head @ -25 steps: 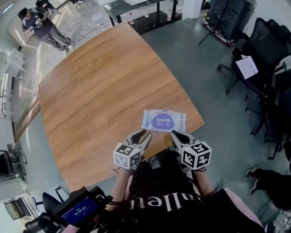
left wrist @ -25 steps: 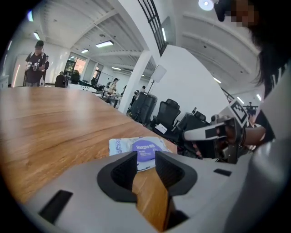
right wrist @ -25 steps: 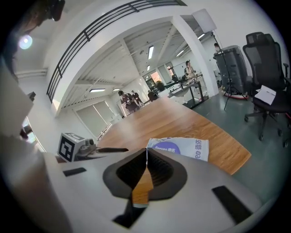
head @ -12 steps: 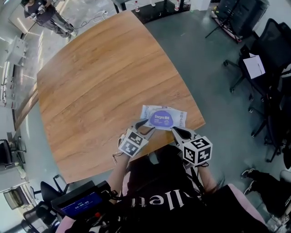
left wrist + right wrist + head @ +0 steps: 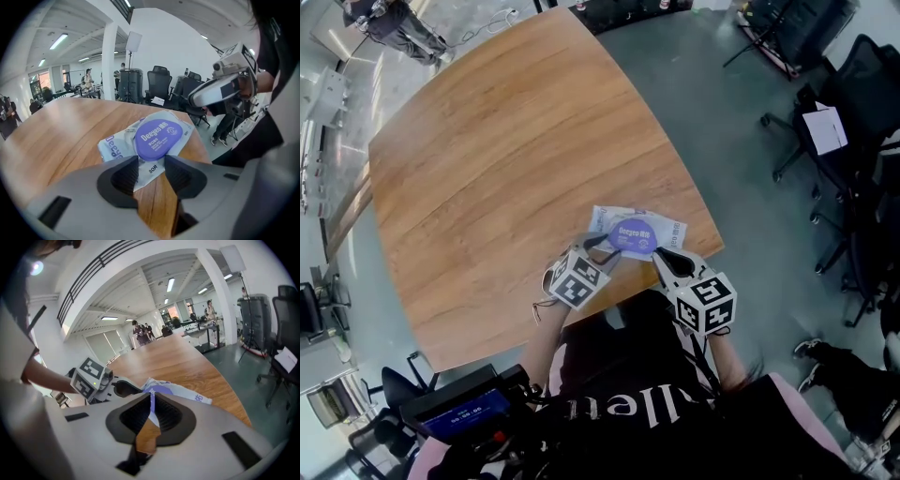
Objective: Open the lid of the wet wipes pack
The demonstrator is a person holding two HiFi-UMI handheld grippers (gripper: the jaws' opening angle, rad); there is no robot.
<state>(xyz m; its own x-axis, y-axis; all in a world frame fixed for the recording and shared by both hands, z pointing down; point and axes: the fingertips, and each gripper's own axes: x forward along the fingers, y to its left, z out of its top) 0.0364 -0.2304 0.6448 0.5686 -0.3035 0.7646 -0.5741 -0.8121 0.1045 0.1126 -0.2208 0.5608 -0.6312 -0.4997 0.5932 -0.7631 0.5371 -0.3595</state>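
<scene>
The wet wipes pack [image 5: 636, 232] lies flat on the counter [image 5: 506, 159] just ahead of the left gripper [image 5: 151, 161], whose jaws gape astride its near edge, likely to catch the purple lid [image 5: 158, 137], while the right gripper [image 5: 151, 399] hovers clenched and empty alongside.

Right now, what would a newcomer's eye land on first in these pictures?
The wet wipes pack with its round purple lid stands out, lying flat close to the near edge of the big wooden table. The left gripper is right at the pack's near edge with its jaws apart. The right gripper, jaws shut, sits just beside the pack.
</scene>
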